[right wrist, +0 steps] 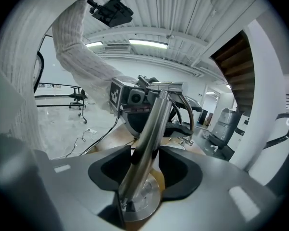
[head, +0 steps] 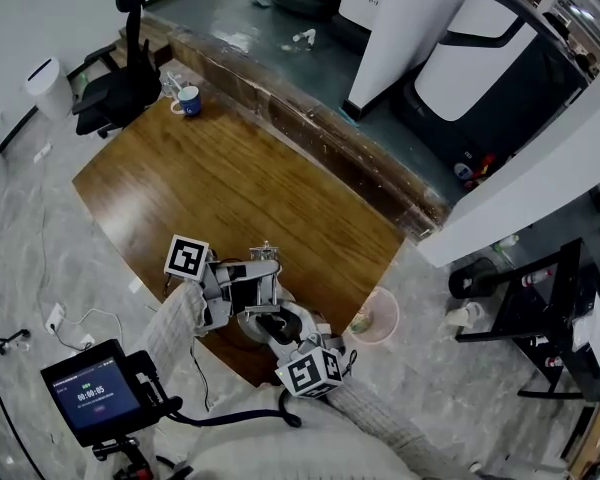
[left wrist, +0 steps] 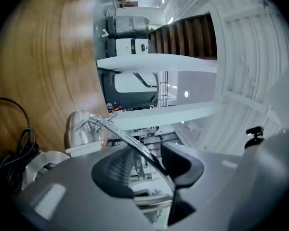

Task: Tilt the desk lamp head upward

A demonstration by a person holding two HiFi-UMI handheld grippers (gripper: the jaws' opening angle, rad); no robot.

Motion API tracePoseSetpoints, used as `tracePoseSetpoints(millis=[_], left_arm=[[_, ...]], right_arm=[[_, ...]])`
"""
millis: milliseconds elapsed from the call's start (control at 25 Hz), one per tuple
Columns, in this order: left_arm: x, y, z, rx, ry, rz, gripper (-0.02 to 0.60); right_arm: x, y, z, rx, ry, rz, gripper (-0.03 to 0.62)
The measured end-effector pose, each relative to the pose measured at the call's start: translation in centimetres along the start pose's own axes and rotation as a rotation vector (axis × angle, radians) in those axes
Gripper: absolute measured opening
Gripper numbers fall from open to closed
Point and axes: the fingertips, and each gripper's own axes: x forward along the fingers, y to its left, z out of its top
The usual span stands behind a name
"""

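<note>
Right claw [right wrist: 144,159] clamps the lamp pole [right wrist: 156,114] — left claw [left wrist: 148,167] stands apart round the thin lamp arm [left wrist: 130,139].

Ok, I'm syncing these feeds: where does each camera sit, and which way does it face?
Head view: on the person's head, facing steeply down at the wooden table; sleeves, left gripper and right gripper show.
Left gripper view: on the left gripper, facing along its jaws, the lamp's thin arm between them, lamp head beyond; only those jaws show.
Right gripper view: on the right gripper, facing along jaws closed on the lamp post; left sleeve and left gripper show.
Shared: every view shows the lamp.
</note>
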Motion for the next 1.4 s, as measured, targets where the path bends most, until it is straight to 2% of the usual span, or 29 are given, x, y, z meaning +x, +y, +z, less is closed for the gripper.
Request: tracePoseSetpoints(millis=[160,360,640,760,840,880,1120,1280,1400], left_arm=[[0.0,0.1,0.0,-0.017,-0.014,-0.017,0.167],[0.1,-0.5,-0.3,0.088,0.021,0.010,0.179],[-0.1,-1.0,0.0,0.136,-0.024,0.001,0.183],[0.0,-1.3,0.0,0.202,-0.013,0.026,0.183],[-0.1,-1.8,0.2,0.301,-0.001,0.060,0.183],[-0.2,-2.3,0.4,0.377,0.004,0.078,0.181],[-0.1,-8.0,0.5,0.890,-0.026,0.095,0.155],[-0.1,-9.8,-0.1,1.140,-0.083,0.093,0.157],[-0.2,-10.9,-0.7,1.291,-0.128,0.108,0.167]], right_arm=[[0.0,0.0,-0.1,0.003,-0.008,0.004,0.179],[-0.1,0.2,0.1,0.017,-0.008,0.005,0.178],[0.1,0.2,0.0,0.063,0.001,0.030,0.167],[0.1,0.2,-0.1,0.087,0.007,0.034,0.163],[0.1,0.3,-0.2,0.097,0.015,0.035,0.161],[0.1,0.3,-0.1,0.100,0.022,0.035,0.161],[0.1,0.1,-0.1,0.119,0.036,0.029,0.160],[0.6,-0.2,-0.3,0.130,0.043,0.026,0.161],[0.8,-0.3,-0.3,0.139,0.041,0.019,0.161]])
